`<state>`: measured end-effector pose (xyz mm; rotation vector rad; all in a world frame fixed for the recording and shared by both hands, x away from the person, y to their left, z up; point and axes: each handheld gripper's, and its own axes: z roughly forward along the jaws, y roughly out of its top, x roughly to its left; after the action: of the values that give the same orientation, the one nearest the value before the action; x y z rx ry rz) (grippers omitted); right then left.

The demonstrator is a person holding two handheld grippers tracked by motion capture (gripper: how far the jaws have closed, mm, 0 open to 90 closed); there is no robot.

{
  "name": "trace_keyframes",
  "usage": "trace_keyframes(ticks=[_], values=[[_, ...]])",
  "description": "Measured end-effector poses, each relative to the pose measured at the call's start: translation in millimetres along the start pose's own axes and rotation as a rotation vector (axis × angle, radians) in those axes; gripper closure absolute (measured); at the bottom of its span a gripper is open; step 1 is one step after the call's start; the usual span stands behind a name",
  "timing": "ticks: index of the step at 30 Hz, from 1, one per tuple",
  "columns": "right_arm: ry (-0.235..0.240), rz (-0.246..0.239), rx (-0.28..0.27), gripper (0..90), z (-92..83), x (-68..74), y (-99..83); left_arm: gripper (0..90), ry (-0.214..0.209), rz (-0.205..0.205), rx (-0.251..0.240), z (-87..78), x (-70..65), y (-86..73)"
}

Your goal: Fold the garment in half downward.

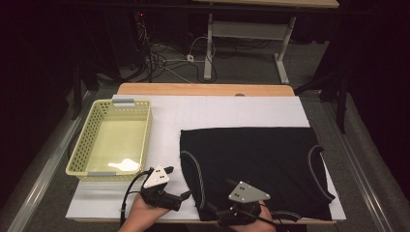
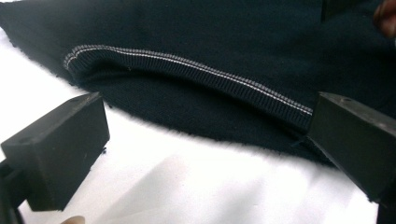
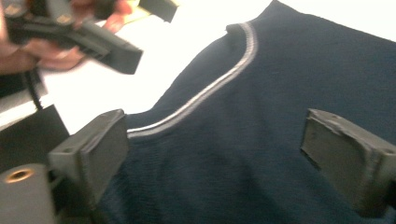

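We have a dark knit garment (image 1: 251,169) lying flat on the white table cover (image 1: 232,111) — soft, limp, light, likely to sag and slide when lifted. The ribbed trim (image 2: 196,70) (thicker, less slippery) seems the best hold. Left gripper (image 2: 205,140) and right gripper (image 3: 215,154) both stand apart, gripping nothing.

The black knit top with pale-stitched ribbed trim (image 1: 251,164) lies flat, folded, on the white-covered counter (image 1: 217,113).
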<state>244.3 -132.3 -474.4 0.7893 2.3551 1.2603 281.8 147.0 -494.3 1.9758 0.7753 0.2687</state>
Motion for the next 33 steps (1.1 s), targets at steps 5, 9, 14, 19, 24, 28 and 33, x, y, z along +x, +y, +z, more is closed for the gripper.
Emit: trace_keyframes(ticks=[5, 9, 14, 19, 24, 28, 33], values=[[0.044, -0.036, 0.032, 22.8, 9.3, 20.6, -1.8, 0.0, 0.000, -0.003, 0.004, 0.2, 0.3, 0.2], [0.082, -0.061, 0.059, 26.9, 17.1, 33.2, -4.1, 0.0, 0.000, -0.001, 0.003, 0.2, 0.2, 0.2], [0.096, -0.088, 0.085, 30.5, 25.9, 41.9, -4.8, 0.0, -0.002, -0.003, 0.006, 0.4, 0.5, 0.3], [0.065, -0.104, 0.104, 38.9, 30.2, 45.1, -5.1, 0.0, 0.001, -0.005, 0.004, 0.5, 0.2, 0.2], [0.016, -0.135, 0.120, 46.3, 30.8, 48.4, -5.2, 0.0, 0.000, -0.005, 0.008, 0.6, 0.6, 0.3], [-0.002, -0.137, 0.126, 57.6, 30.1, 46.2, -4.8, 0.0, 0.001, -0.005, 0.008, 0.5, 0.5, 0.3], [-0.018, -0.158, 0.140, 65.6, 29.4, 45.1, -3.6, 0.0, 0.006, -0.006, 0.004, 0.2, 0.3, 0.0]])
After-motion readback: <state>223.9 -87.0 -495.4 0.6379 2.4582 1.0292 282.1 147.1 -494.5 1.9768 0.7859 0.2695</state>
